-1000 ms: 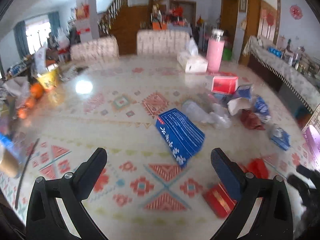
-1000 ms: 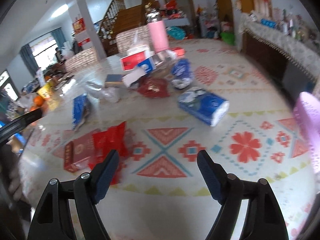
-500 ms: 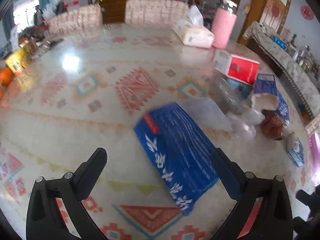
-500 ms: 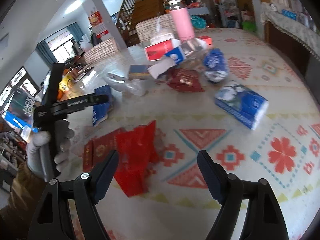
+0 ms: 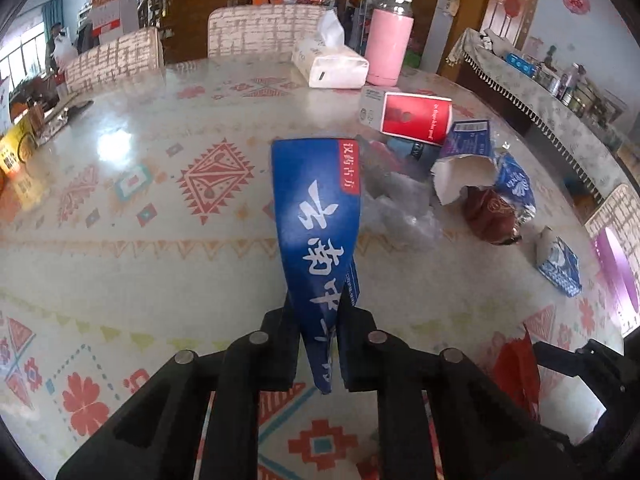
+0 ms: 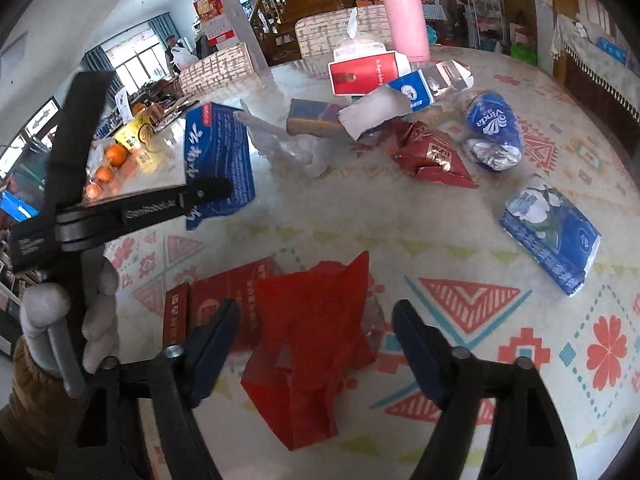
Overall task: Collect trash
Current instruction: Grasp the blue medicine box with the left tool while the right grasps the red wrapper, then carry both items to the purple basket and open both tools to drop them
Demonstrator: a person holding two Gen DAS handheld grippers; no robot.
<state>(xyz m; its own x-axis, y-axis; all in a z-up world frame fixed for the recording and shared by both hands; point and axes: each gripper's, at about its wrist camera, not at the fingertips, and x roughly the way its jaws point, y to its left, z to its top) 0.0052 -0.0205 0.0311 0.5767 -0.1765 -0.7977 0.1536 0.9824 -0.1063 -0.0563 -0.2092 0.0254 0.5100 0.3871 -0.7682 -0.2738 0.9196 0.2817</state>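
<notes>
Left gripper [image 5: 316, 344] pinches the near end of the flattened blue carton [image 5: 318, 224], lifted off the patterned table [image 5: 120, 248] and looking light and bendy, so grip near its edge, while the right gripper [image 6: 316, 336] hangs open over the crumpled red bag [image 6: 316, 344].

A patterned table [image 6: 460, 240] lies strewn with trash: a red bag [image 6: 316, 344], a red carton [image 6: 212, 312], a blue tissue pack [image 6: 552, 232], a crumpled maroon packet [image 6: 432, 156], clear plastic wrap [image 6: 288, 148], and a pink bottle [image 5: 389, 40] beside a tissue box [image 5: 332, 66].
</notes>
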